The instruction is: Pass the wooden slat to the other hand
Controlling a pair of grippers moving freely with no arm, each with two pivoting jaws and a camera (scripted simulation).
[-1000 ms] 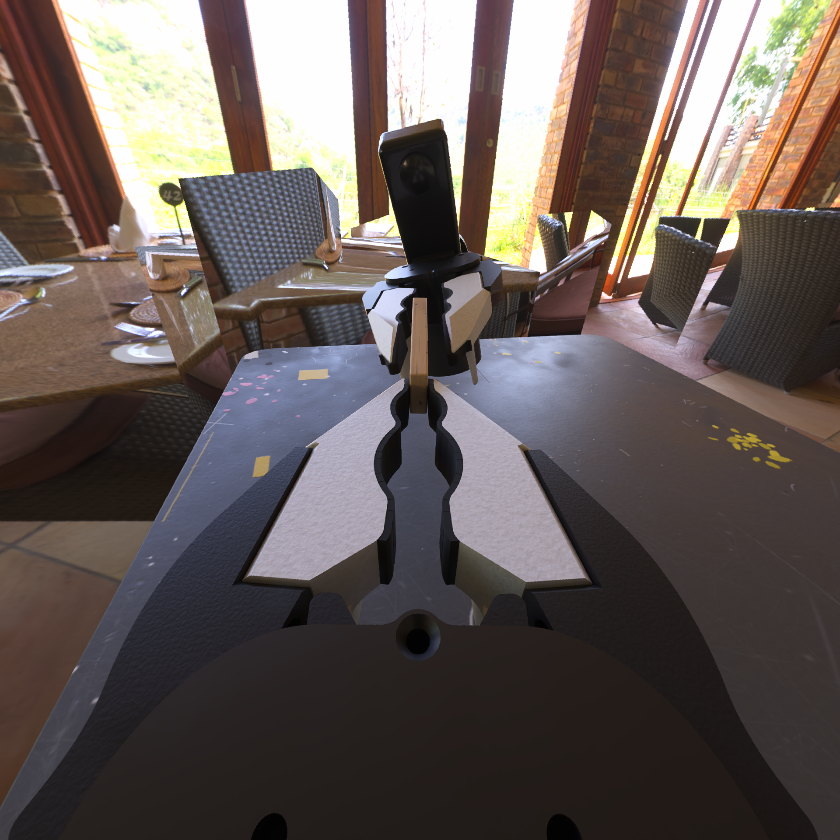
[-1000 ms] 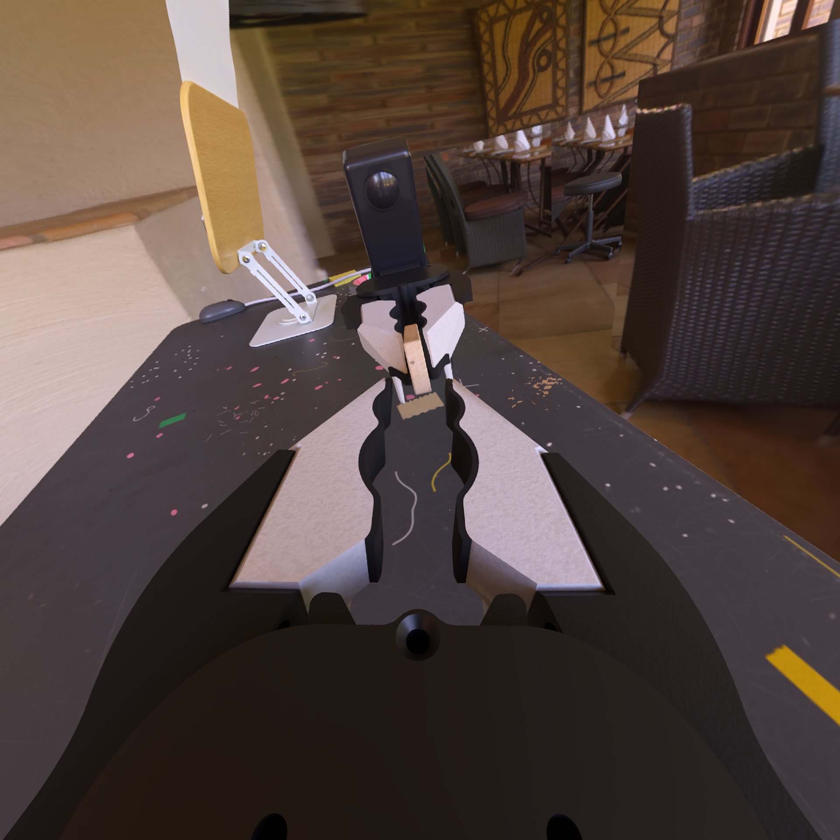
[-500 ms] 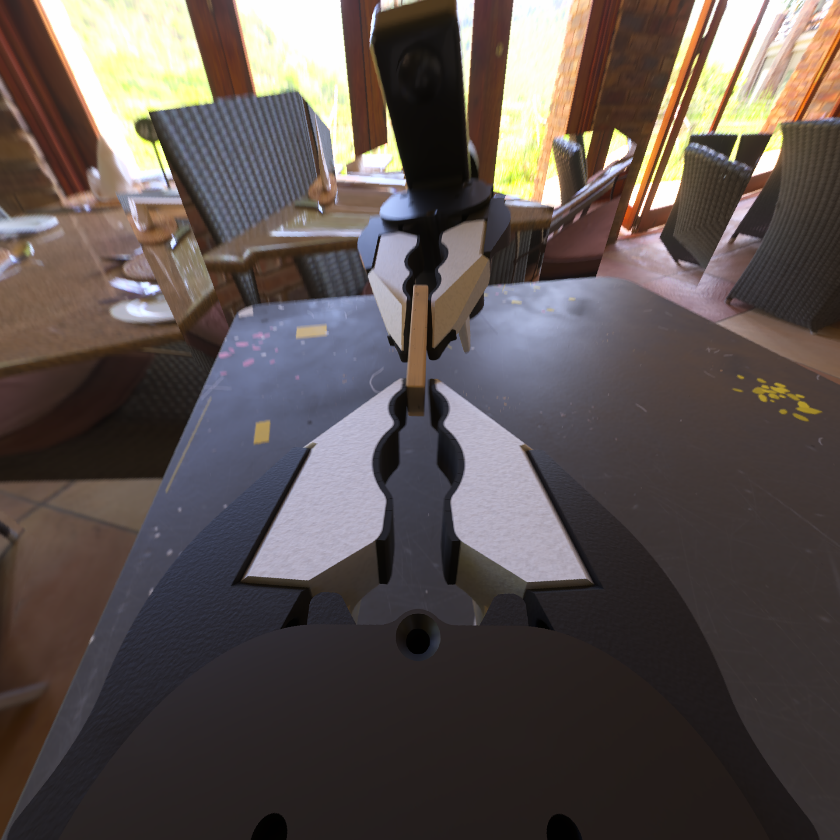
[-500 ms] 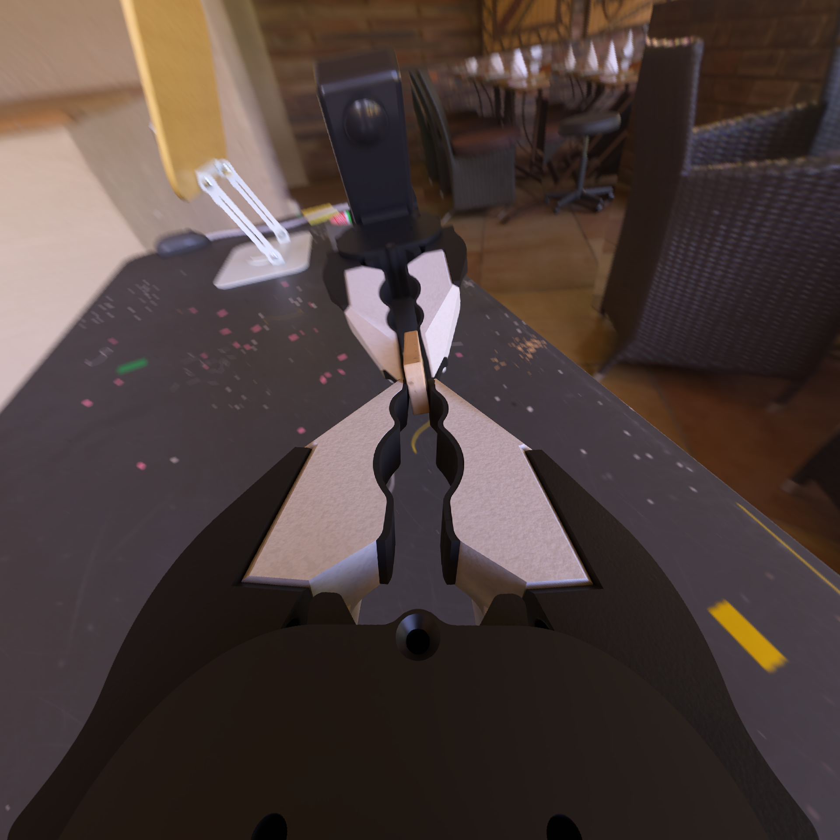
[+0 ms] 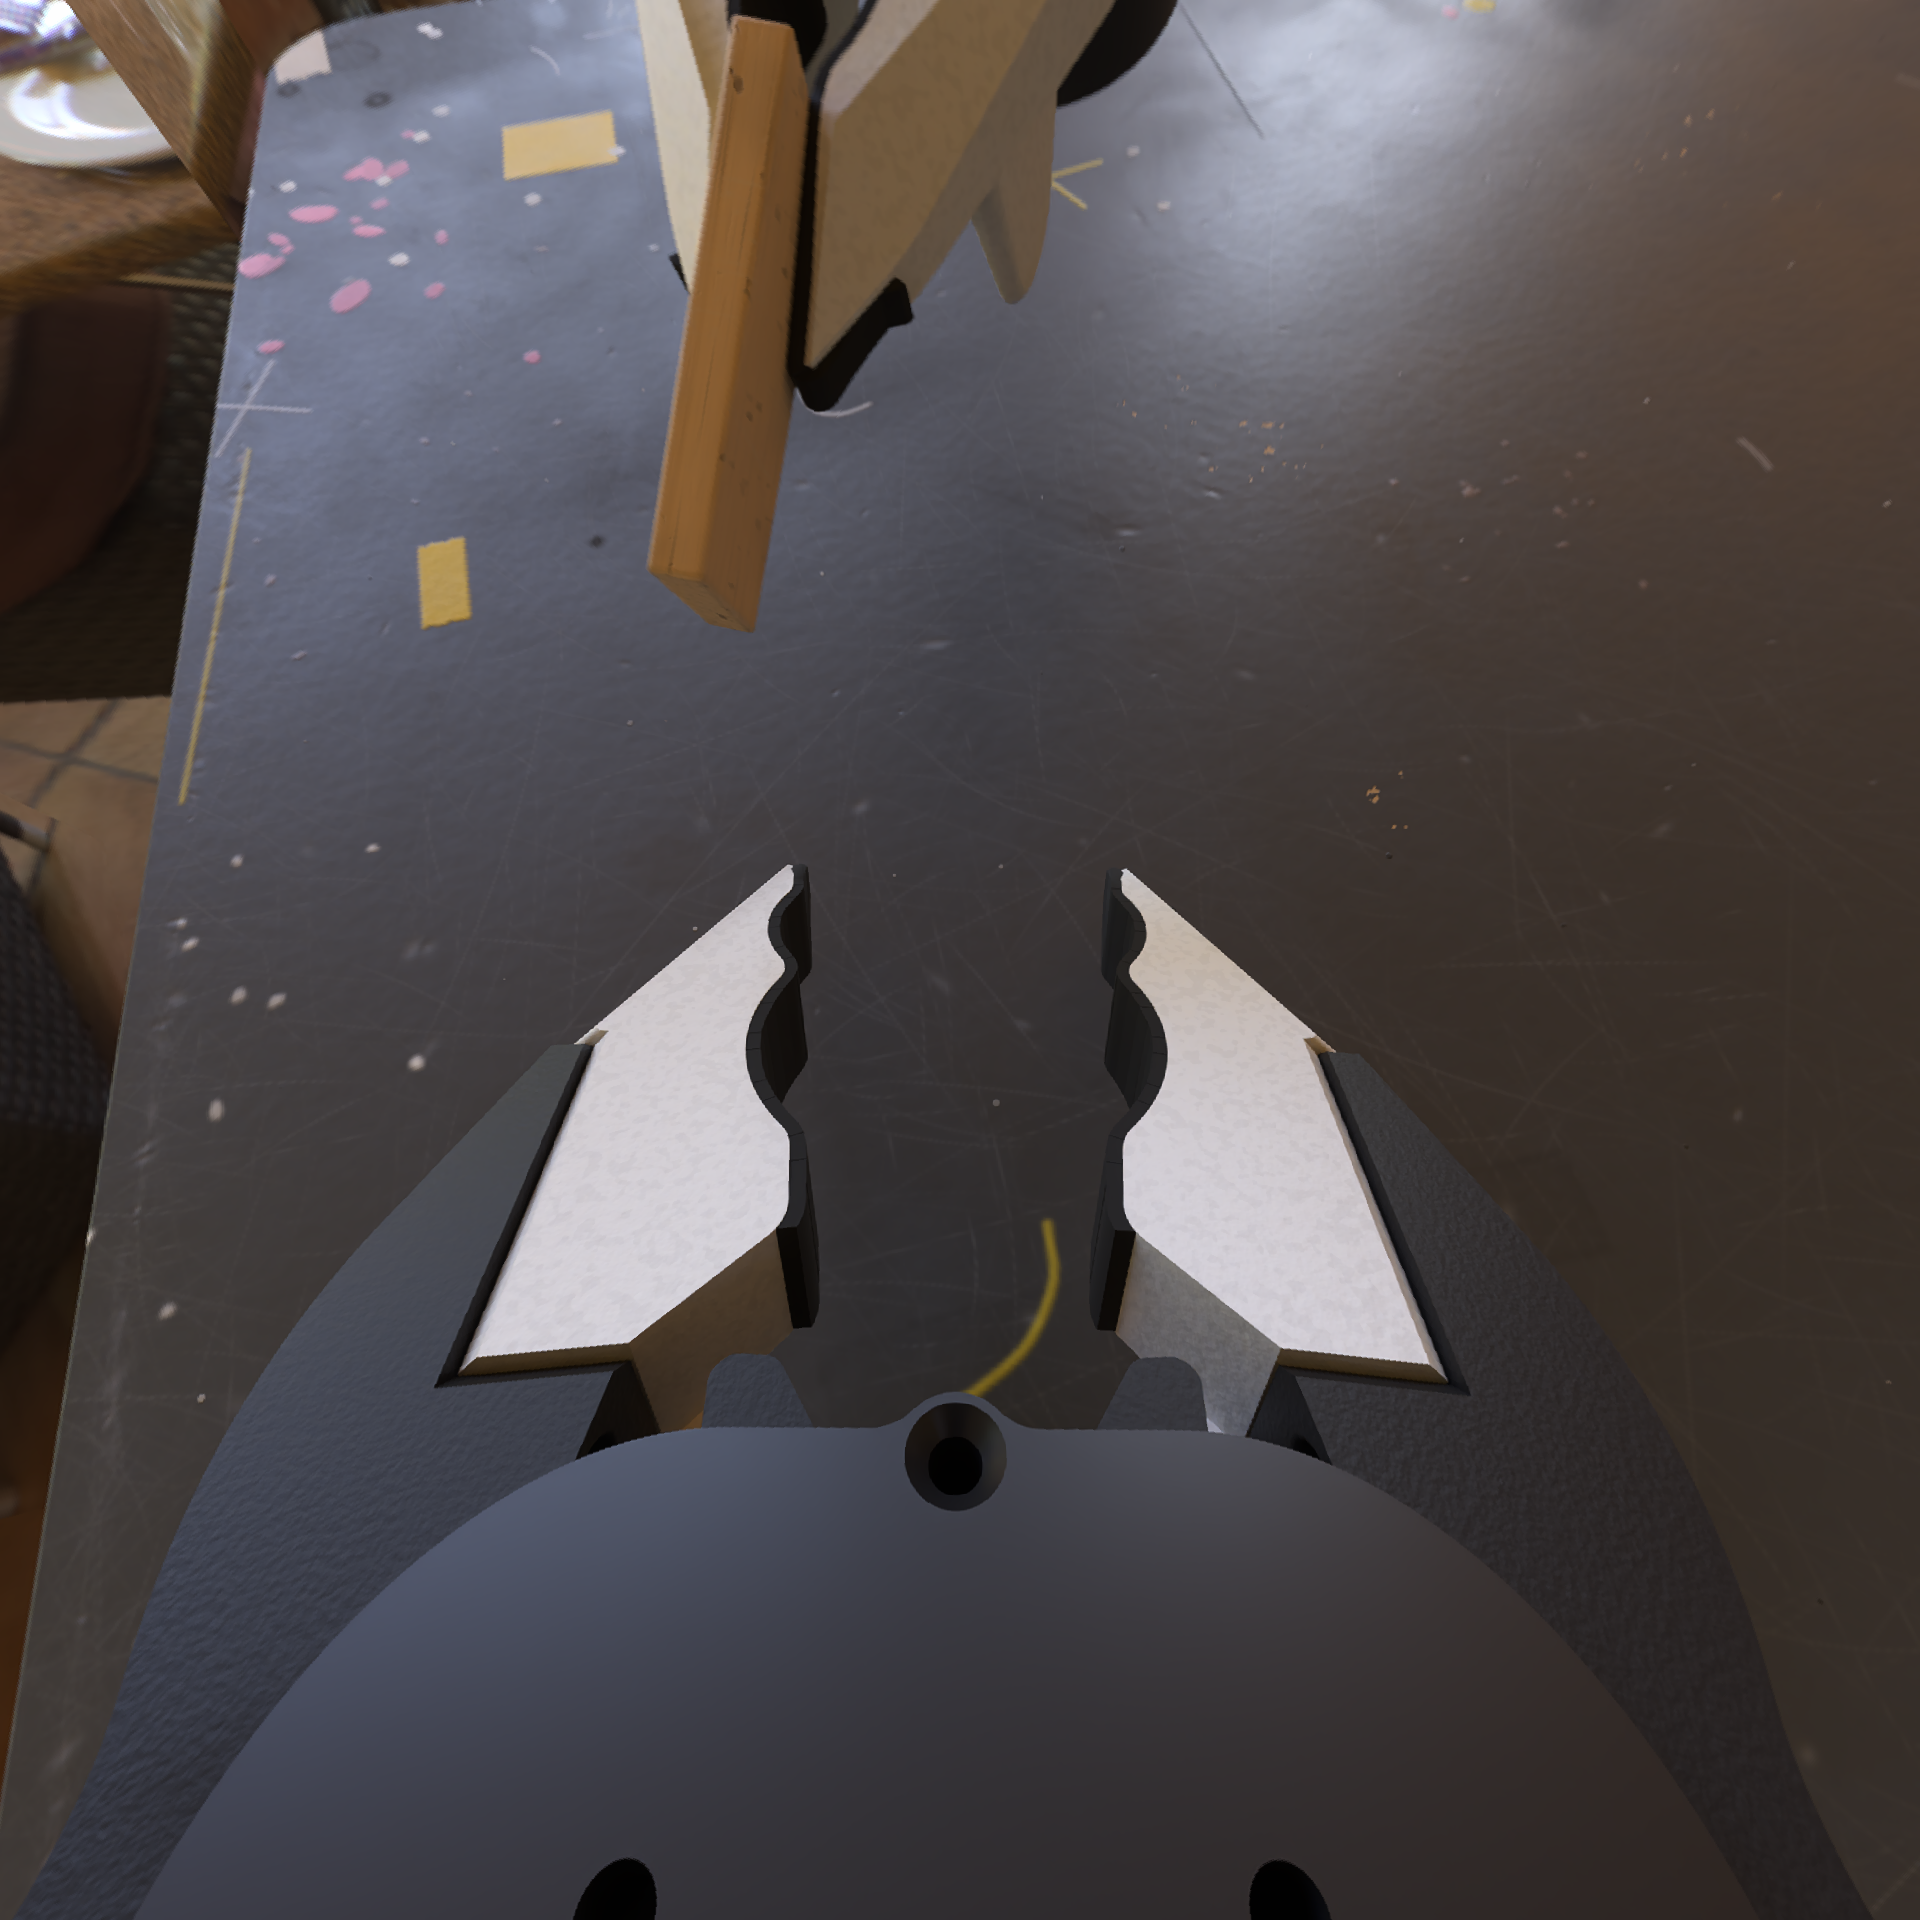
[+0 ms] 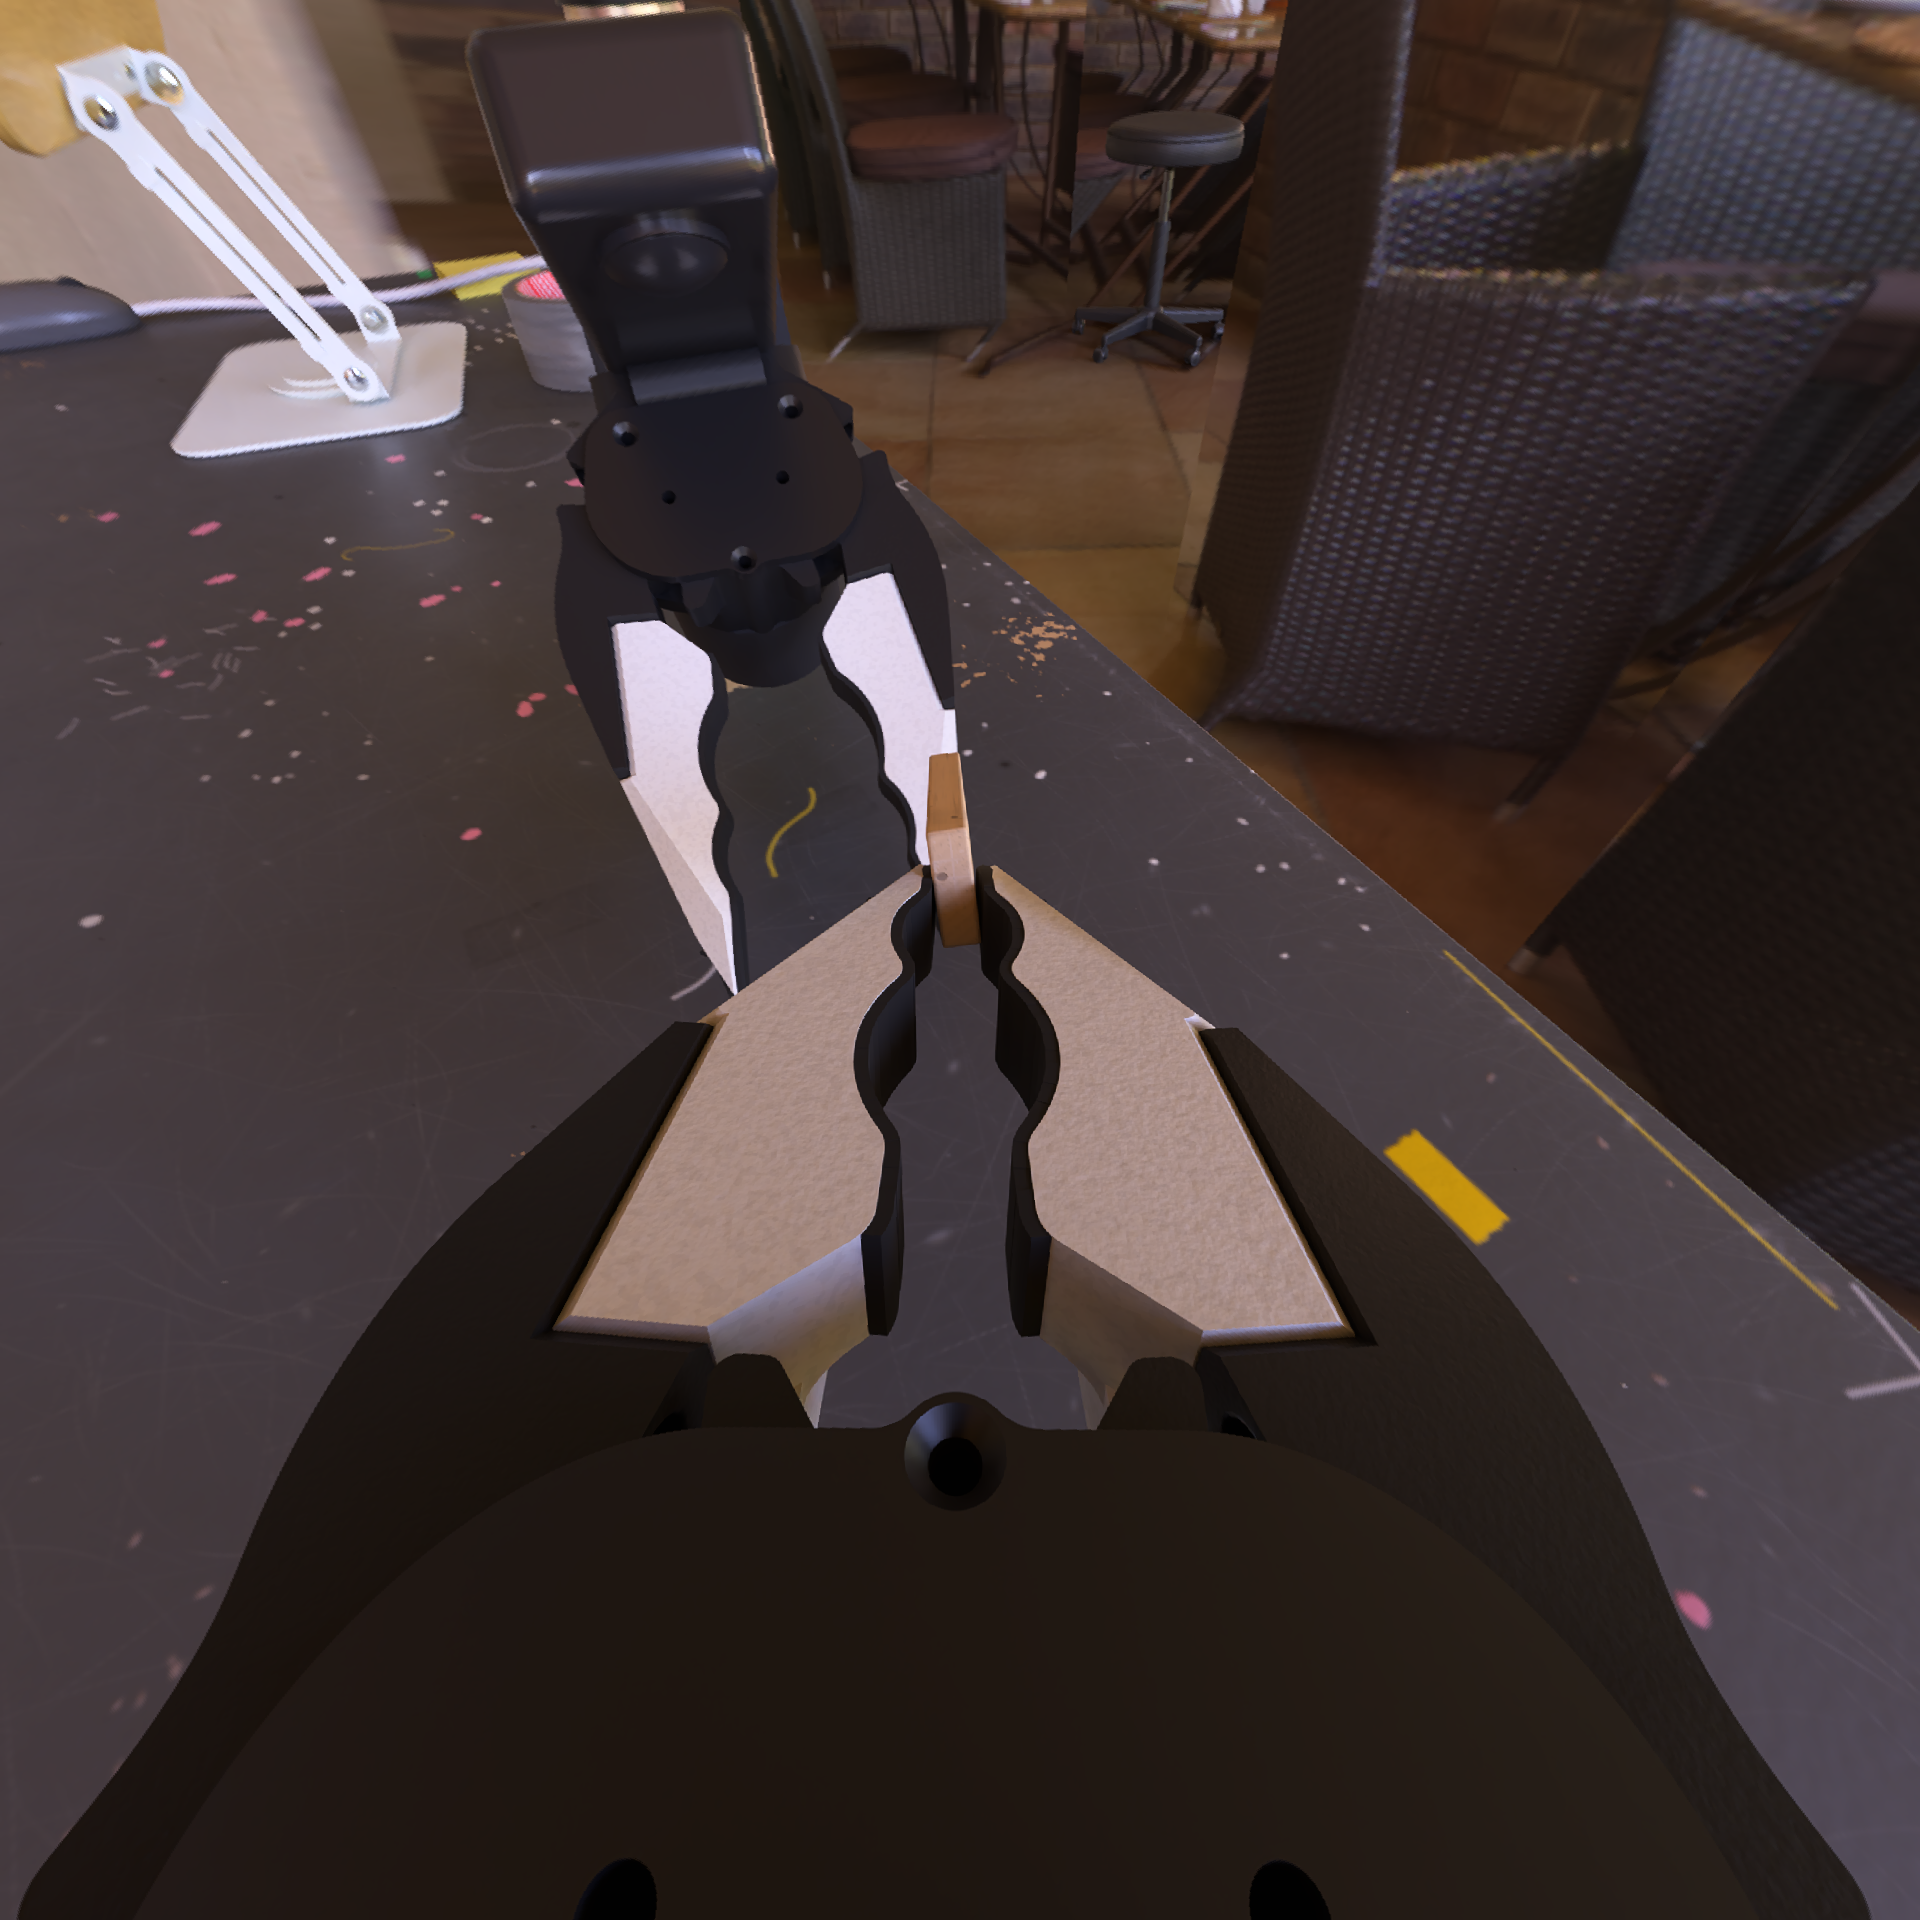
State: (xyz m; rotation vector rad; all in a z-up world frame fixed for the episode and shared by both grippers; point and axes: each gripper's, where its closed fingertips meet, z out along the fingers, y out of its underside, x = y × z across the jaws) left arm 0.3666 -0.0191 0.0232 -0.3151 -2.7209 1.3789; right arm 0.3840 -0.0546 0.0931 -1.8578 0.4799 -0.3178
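Note:
The wooden slat (image 5: 727,343) is a short, light-brown strip held in the air above the dark table (image 5: 1351,623). My right gripper (image 6: 954,883) is shut on the slat (image 6: 948,831) at its fingertips. In the left wrist view its pale fingers (image 5: 904,177) clamp the slat's upper part, and the lower end hangs free. My left gripper (image 5: 956,883) is open and empty, with its tips well short of the slat. In the right wrist view the left gripper (image 6: 831,862) faces me with its jaws spread, just beyond and left of the slat.
A white lamp base (image 6: 322,390), a grey tape roll (image 6: 545,322) and a dark rounded object (image 6: 52,312) sit at the table's far end. The table's edge runs along the right, with wicker chairs (image 6: 1507,468) beyond it. Yellow tape marks (image 5: 444,582) dot the tabletop.
My right gripper closed on the slat. My left gripper then opened, let go of it and drew back, now tilted down toward the table.

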